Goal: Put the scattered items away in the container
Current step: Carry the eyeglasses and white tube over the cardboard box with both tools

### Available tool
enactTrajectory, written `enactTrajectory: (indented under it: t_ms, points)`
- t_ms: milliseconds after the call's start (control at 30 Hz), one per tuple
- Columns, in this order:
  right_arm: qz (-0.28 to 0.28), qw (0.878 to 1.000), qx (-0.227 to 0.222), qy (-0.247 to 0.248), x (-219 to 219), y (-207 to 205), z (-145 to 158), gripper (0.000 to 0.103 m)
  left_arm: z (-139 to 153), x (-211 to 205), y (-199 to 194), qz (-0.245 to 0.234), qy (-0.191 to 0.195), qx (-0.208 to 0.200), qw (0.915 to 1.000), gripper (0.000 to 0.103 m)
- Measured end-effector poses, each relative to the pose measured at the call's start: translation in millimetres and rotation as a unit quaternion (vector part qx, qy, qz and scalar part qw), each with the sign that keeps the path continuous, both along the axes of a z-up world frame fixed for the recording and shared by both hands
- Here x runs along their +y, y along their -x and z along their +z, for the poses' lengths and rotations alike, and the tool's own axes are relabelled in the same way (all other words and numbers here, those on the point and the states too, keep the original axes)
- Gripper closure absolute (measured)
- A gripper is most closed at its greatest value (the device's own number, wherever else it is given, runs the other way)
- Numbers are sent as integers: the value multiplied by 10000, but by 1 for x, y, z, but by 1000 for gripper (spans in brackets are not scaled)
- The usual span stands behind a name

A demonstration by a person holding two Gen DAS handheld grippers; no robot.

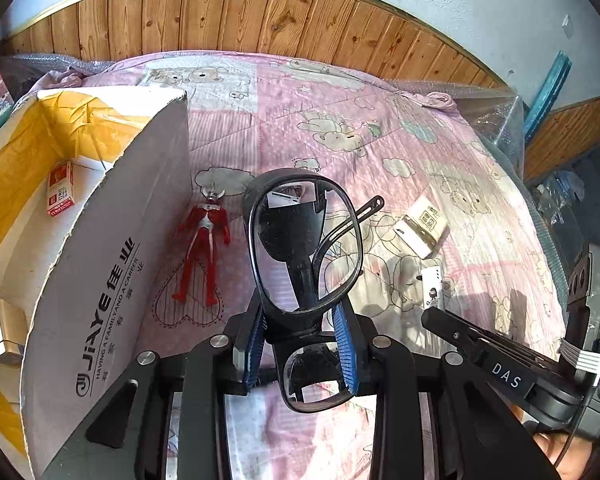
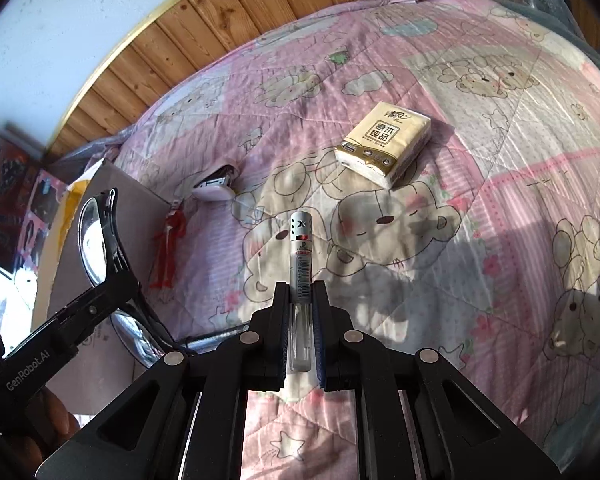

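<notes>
your left gripper (image 1: pixel 304 332) is pinching a pair of black glasses (image 1: pixel 305 246) at the frame, blue pads pressed on either side. the glasses stand up out of the fingers, one lens far and high, the other near and low, temple arms folded.

your right gripper (image 2: pixel 303 320) is clamped on a slim white pen-like tube (image 2: pixel 300 264). its long axis runs straight out along the fingers, pointing far; the clear end sits back between the pads.

the container, a white cardboard box (image 1: pixel 112 264) lined with yellow plastic, sits to the left. its near-right wall rises just left of the glasses. inside it: a small red-and-white packet (image 1: pixel 60 194) and a tan block (image 1: pixel 4 334).

the relation that matters: the box opening lies left of both loads, and the left gripper is the nearer one, just beside the wall. judgement: the glasses need to clear that wall and travel left over the rim before release. the right gripper is farther off and would have to cross behind the left.

still out on the pink quilt (image 2: pixel 500 184): red toy figure (image 1: pixel 202 248) close against the box wall, tissue pack (image 2: pixel 384 146) to the far right, stapler (image 2: pixel 216 184) far left near the box corner.

judgement: two items in hand, three left on the bed.
</notes>
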State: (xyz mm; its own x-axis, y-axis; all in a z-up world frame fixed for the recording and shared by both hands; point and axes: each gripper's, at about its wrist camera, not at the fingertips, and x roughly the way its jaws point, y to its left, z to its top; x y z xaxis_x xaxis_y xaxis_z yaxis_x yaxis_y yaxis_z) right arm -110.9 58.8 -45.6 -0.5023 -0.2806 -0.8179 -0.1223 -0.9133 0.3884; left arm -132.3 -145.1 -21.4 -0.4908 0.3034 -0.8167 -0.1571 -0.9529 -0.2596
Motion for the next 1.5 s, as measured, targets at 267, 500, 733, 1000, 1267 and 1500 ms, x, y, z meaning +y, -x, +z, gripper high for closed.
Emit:
enactTrajectory:
  t_ms: [267,500,733,1000,1267,1500]
  points:
    - [102,9996,236,-94,-10,-29,22,92,28,8,-27,-83,16,260,9996,70]
    - [164,9990,401,-141,-20,-54,36,92,44,4,-55,-134,13,472,9988,70]
    - [249,9976,618,-191,-31,-78,51,92,57,-5,-86,-137,-40,656,9977,70]
    - [361,9959,807,-207,-46,-107,62,92,70,-20,-119,-75,-104,873,9961,70]
    - [519,9931,1005,-292,-64,-129,79,92,77,-40,-146,41,-234,982,9949,70]
    - [736,9895,1176,-410,-85,-135,97,92,85,-62,-162,214,-364,1110,9929,70]
